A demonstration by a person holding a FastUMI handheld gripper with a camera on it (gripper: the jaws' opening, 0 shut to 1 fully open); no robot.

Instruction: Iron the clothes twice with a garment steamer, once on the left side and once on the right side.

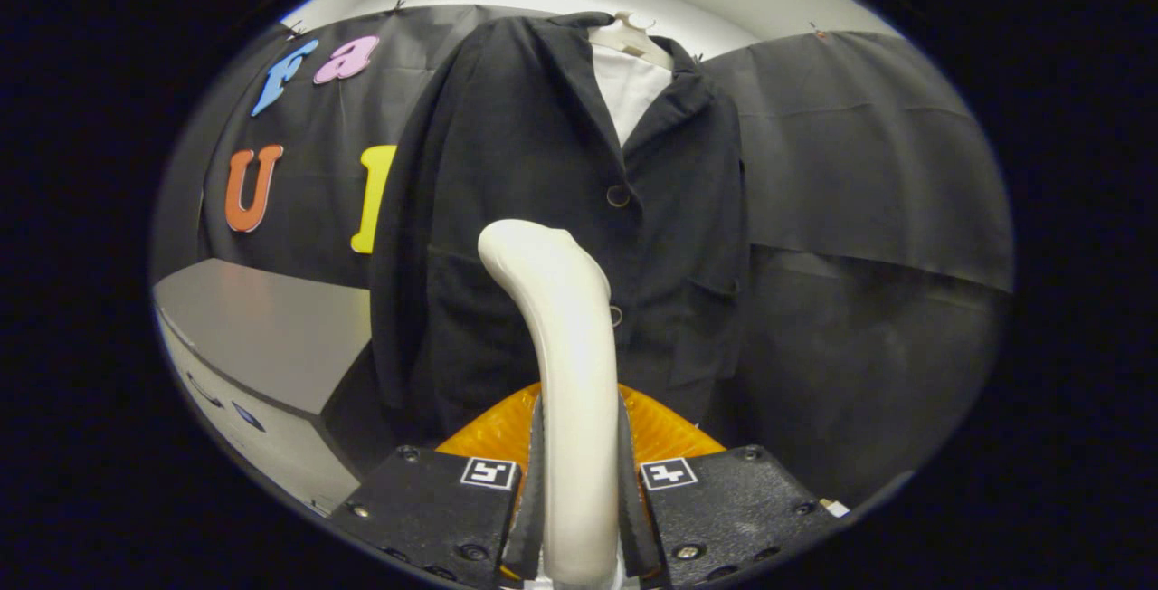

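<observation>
A black jacket (534,165) hangs on a hanger straight ahead, over a white shirt (629,88) that shows at the collar. Two buttons run down its front. My gripper (579,454) is shut on the white handle of the garment steamer (565,337), which rises between the fingers and curves toward the jacket's lower front. The steamer's head points at the cloth near the lower button; whether it touches the jacket I cannot tell.
A grey-topped white cabinet (262,337) stands to the left of the jacket. Black cloth covers the booth wall (868,183) behind and to the right of the jacket.
</observation>
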